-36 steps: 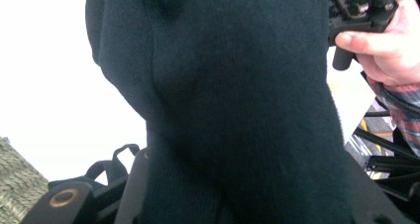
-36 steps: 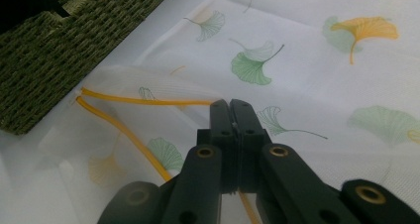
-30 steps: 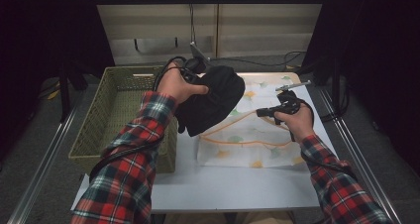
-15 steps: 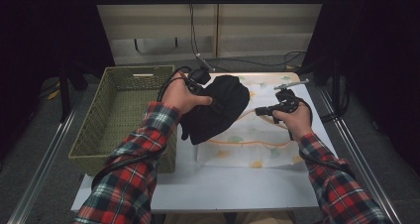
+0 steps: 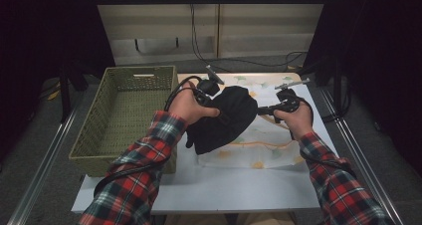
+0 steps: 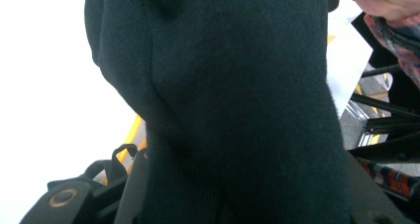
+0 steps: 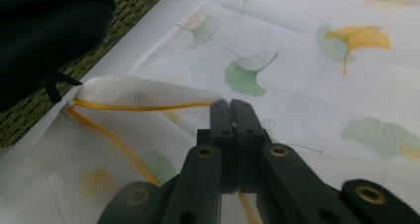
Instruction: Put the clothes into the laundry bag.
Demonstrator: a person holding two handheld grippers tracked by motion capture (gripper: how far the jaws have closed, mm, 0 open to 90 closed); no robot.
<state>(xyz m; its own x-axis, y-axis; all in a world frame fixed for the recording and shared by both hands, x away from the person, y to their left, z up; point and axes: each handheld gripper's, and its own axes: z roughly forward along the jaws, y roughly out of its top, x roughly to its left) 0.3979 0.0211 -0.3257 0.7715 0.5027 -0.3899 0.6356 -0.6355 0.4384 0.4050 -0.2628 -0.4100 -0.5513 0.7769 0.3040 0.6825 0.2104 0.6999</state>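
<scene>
A black knit garment (image 5: 224, 121) hangs bunched from my left gripper (image 5: 219, 101), which is shut on it just above the left part of the bag. Up close in the left gripper view the garment (image 6: 237, 110) covers the jaws. A white mesh bag (image 5: 261, 146) printed with green and yellow leaves lies flat on the table. My right gripper (image 5: 261, 110) is shut on the bag's yellow-trimmed edge (image 7: 143, 105) and lifts it a little, so the mouth gapes. In the right gripper view the jaws (image 7: 231, 107) pinch the fabric, with the garment (image 7: 44, 30) at the upper left.
A woven olive basket (image 5: 107, 110) stands at the table's left side, right beside the bag (image 7: 307, 75). The white tabletop (image 5: 224, 187) lies bare toward the near edge. Cables and dark stands are behind the table.
My left hand has carried the black garment rightward and down, from beside the basket to over the bag. The right gripper has stayed put, holding the bag's edge.
</scene>
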